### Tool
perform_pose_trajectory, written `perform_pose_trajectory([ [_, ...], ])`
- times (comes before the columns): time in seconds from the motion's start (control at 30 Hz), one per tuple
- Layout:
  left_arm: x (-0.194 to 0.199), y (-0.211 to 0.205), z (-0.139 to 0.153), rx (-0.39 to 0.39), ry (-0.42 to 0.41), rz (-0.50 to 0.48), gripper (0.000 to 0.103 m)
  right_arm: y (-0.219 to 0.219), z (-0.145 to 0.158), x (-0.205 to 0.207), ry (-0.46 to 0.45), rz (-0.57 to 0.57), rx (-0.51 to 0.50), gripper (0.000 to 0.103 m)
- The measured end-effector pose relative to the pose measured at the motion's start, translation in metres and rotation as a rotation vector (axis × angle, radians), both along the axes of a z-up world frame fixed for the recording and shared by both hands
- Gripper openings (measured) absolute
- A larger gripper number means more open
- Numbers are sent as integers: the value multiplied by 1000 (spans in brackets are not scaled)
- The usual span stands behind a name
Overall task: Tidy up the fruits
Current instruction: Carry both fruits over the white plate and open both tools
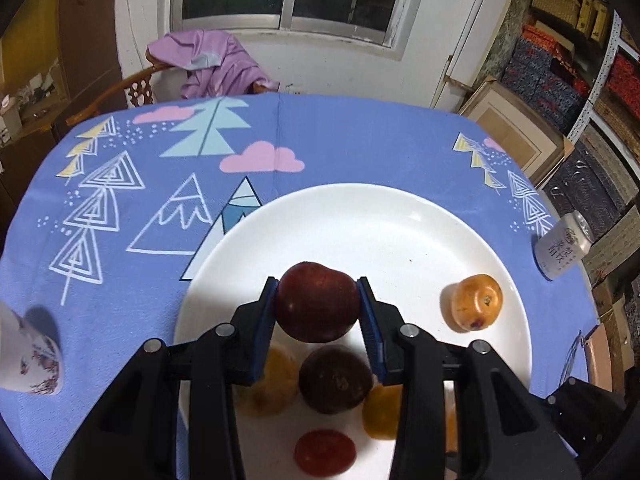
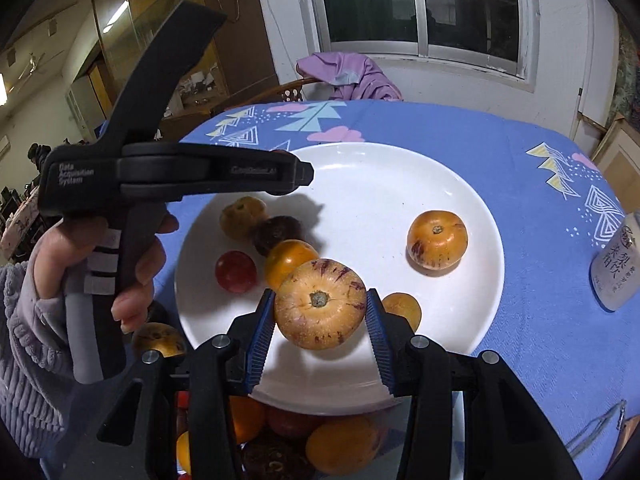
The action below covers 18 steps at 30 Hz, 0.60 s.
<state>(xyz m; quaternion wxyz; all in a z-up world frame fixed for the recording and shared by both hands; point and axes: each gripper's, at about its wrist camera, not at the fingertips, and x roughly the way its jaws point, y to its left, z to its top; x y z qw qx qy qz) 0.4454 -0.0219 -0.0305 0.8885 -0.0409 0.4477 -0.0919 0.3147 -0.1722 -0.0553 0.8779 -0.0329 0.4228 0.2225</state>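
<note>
Left gripper (image 1: 318, 304) is clamped on a dark red fruit (image 1: 318, 307) above the white plate (image 1: 400, 220). Right gripper (image 2: 320, 314) is clamped on a speckled orange fruit (image 2: 320, 309), stem up. Open plate surface lies at 12 o'clock of both.

Lighting: overhead indoor, bright; soft shadows on white plate (image 1: 400, 216). Window (image 2: 420, 4) dark. Fisheye bending, black vignetted corners; lower foreground blurred.

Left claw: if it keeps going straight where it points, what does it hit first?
Probably the white plate: the left claw, shut on a dark red fruit, points down at bare plate surface. Depth is unclear.
</note>
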Motion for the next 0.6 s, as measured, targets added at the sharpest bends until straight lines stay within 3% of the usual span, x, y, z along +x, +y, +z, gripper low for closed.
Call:
perform_pose_trajectory([
  [0.07,4,-4,-5,12,15,-8,39,2,-5,2,8,-3,-22,47],
  [0.17,1,-6,-5,13,13,-8,43,2,0,-2,-21,-12,-35,63],
  [0.2,-4,-4,0,2,-2,-1,45,0,6,-5,-41,-17,-39,63],
  [0.27,-17,3,17,-8,-44,17,62,-8,26,-13,-94,-36,-23,64],
  [0.3,-24,7,26,-8,-69,30,65,-14,37,-17,-117,-51,-4,64],
  [0.4,-53,20,58,-15,-131,46,68,-36,72,-41,-192,-90,87,76],
  [0.5,-94,34,86,4,-206,81,84,-60,89,-70,-253,-136,172,86],
  [0.53,-113,39,93,31,-246,105,91,-66,89,-78,-263,-150,194,87],
  [0.6,-148,46,98,81,-312,145,96,-78,85,-91,-269,-178,221,87],
])
